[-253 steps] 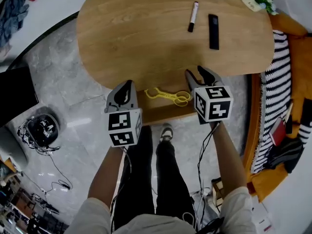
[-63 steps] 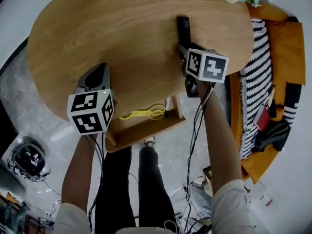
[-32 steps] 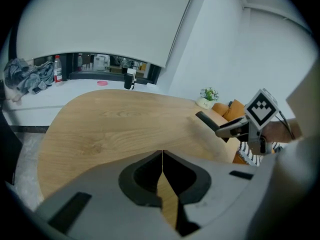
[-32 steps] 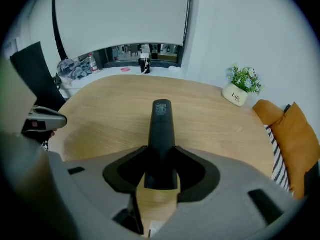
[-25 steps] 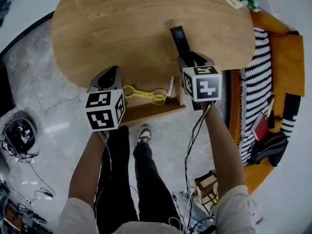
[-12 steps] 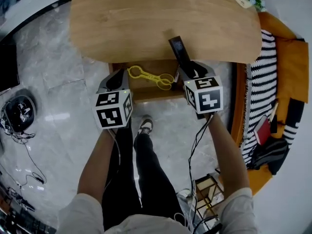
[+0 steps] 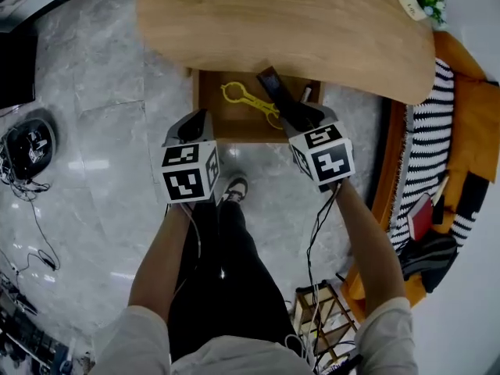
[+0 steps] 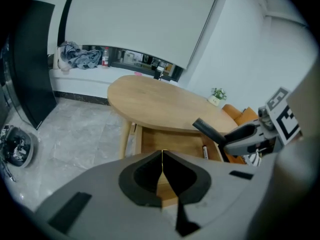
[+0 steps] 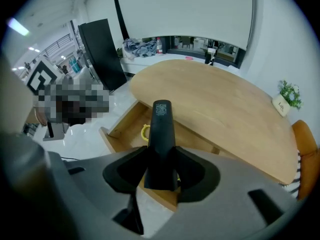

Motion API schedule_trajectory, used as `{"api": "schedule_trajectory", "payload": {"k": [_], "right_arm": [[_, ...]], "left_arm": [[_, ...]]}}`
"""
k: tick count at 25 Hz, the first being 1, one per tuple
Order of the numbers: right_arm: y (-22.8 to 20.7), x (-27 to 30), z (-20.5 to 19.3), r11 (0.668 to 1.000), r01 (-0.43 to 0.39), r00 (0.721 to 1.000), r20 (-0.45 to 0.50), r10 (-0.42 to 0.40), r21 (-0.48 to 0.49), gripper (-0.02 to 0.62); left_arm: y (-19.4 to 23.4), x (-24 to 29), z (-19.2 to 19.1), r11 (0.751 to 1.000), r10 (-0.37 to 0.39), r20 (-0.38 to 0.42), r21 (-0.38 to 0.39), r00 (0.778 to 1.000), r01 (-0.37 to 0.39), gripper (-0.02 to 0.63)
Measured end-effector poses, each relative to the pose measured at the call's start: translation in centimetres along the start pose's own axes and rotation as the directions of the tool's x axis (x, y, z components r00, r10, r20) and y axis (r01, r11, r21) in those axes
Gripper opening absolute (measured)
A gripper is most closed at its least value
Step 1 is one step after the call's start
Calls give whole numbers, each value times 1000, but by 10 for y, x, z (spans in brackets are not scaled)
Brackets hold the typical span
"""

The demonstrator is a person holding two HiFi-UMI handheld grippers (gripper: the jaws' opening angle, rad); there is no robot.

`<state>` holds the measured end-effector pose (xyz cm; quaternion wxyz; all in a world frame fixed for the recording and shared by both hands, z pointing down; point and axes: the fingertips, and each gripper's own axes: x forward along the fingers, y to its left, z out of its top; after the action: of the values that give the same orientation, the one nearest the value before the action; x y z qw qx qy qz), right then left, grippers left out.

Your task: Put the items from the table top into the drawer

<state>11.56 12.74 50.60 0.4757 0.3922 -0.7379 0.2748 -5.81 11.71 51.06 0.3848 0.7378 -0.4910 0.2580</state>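
Right gripper [image 9: 161, 165] pinches remote [image 9: 161, 124] — left gripper [image 8: 162, 156] (empty) closed.

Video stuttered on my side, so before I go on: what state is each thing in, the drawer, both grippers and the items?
drawer: pulled open.
left gripper: shut, empty.
right gripper: shut on the black remote.
black remote: held tilted above the drawer, not yet in it.
yellow tongs: lying in the drawer.
marker: lying in the drawer, at its right side.
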Motion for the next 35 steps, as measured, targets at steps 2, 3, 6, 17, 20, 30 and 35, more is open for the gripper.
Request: {"api": "schedule_trajectory", "payload": {"k": [2, 3, 6, 17, 20, 30, 35], "right_arm": [[14, 9, 5, 999, -24, 1000, -14, 24, -42, 167], [22, 14, 7, 997, -39, 999, -23, 37, -63, 167], [46, 26, 9, 989, -90, 995, -56, 84, -117, 167], [70, 76, 31, 973, -155, 983, -127, 135, -172, 169], [68, 87, 34, 975, -154, 982, -133, 133, -163, 170], [34, 106, 32, 998, -45, 993, -107, 41, -34, 259], [27, 98, 27, 999, -31, 995, -92, 29, -13, 252]], "left_arm": [[10, -2, -3, 1000, 14, 2, -16, 1000, -14, 11], [14, -4, -3, 1000, 20, 4, -24, 1000, -20, 11], [28, -9, -6, 998, 35, 6, -49, 999, -35, 11], [81, -1, 1, 992, 83, -15, -91, 996, -84, 11], [86, 5, 4, 994, 76, -25, -78, 997, -78, 11], [79, 22, 10, 998, 44, -48, -38, 998, -45, 11], [70, 24, 12, 999, 34, -47, -22, 998, -35, 11]]}}
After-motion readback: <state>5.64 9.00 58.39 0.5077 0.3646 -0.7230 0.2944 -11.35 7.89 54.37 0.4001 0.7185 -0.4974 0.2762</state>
